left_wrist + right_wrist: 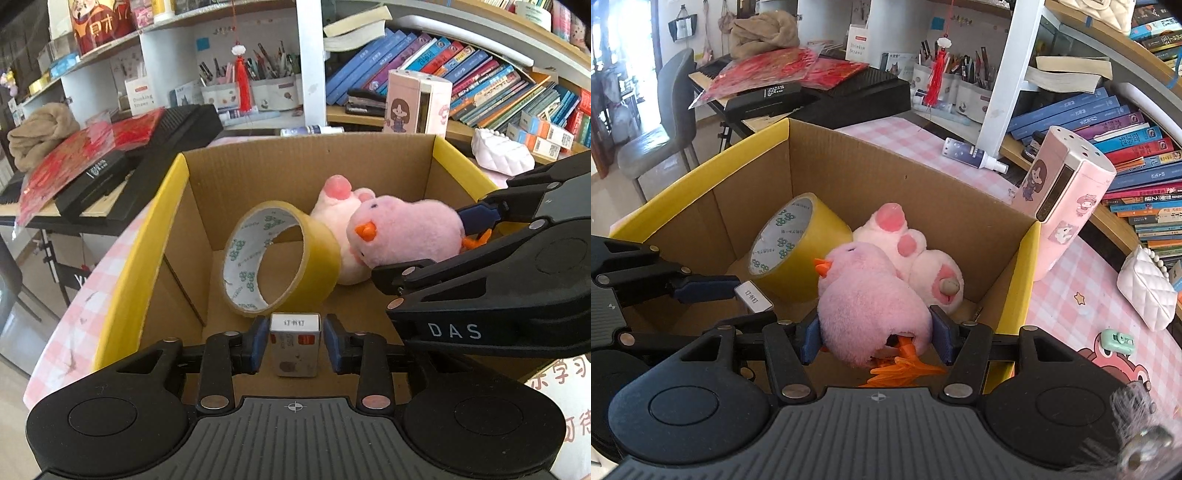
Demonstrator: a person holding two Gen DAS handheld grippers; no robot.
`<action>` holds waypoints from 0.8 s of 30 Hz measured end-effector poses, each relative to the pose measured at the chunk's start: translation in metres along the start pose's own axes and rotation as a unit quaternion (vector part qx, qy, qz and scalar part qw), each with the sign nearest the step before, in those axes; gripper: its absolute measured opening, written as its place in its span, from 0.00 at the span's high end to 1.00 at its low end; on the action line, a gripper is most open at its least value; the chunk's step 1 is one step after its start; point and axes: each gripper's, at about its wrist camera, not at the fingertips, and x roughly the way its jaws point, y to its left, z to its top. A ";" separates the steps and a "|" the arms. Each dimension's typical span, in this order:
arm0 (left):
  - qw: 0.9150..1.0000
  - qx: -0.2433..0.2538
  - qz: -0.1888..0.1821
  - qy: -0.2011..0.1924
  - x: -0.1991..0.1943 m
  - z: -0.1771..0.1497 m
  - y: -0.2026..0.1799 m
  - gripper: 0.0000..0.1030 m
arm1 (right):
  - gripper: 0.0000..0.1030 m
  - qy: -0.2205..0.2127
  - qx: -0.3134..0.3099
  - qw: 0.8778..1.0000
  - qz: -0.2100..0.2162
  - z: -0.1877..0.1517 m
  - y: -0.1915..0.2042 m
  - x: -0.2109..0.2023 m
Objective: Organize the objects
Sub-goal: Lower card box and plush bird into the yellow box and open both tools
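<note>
Cardboard box with yellow rim holds both tools now. The right gripper is closed on the soft pink plush chick with orange beak, blue pads pressing its fluffy sides just above the box floor. This toy looks light and squashy, so I judge the body middle is the good place to hold; the thin orange feet would slip. The left gripper has its fingers slightly apart around the small white staple box, gaps on both sides, not squeezing. That carton seems stiff and light. Beside them stand the yellow tape roll and a pale pink plush toy.
</note>
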 end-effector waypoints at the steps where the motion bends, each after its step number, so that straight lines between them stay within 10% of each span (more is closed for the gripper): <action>1: 1.000 0.000 0.001 -0.005 -0.002 0.000 0.000 0.56 | 0.45 -0.001 0.001 1.000 0.000 0.000 0.000 0.000; 10: 0.998 -0.016 0.004 -0.057 -0.033 0.000 0.007 0.30 | 0.35 -0.041 0.053 0.998 0.003 -0.003 -0.008 -0.023; 24: 0.989 -0.037 -0.011 -0.143 -0.105 -0.018 0.010 0.17 | 0.29 -0.151 0.118 0.978 -0.087 -0.033 -0.008 -0.111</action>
